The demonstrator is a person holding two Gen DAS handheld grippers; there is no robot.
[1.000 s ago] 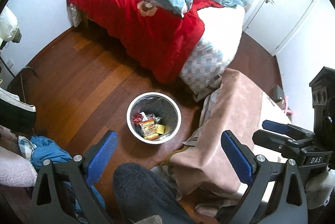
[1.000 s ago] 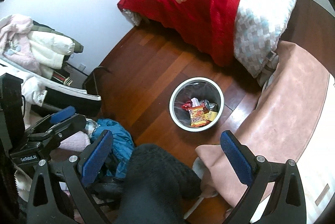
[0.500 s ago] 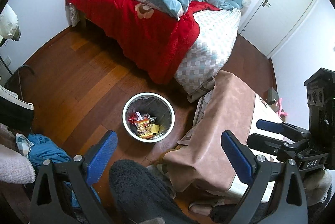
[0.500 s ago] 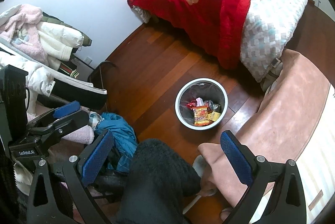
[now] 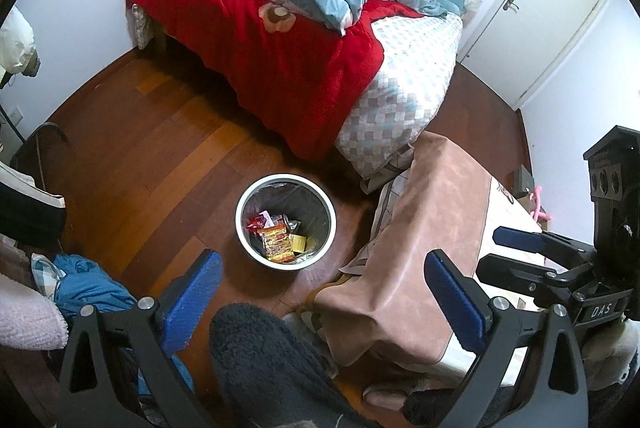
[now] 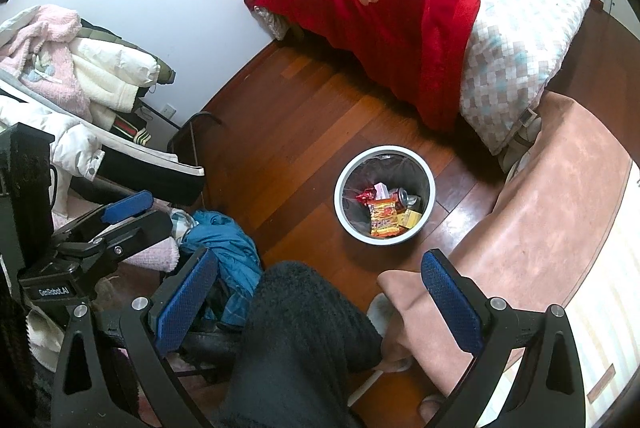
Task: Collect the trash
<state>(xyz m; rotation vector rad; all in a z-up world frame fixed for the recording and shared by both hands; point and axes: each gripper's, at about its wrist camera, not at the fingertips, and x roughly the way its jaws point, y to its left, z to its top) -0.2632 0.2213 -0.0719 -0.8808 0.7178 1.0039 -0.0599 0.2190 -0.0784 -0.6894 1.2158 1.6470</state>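
A white round trash bin stands on the wooden floor, seen from high above. It holds an orange snack packet, a red wrapper and other trash. It also shows in the right wrist view, with the orange packet and a can inside. My left gripper is open and empty, high over the floor. My right gripper is open and empty too. Each gripper shows at the edge of the other's view.
A bed with a red blanket and blue duvet fills the back. A table with a pinkish-brown cloth is at right. Clothes pile on a chair at left; a blue garment lies on the floor. A dark-trousered leg is below.
Both grippers have risen and pulled back from the bin, so the room looks smaller and farther. Both stay open and empty.
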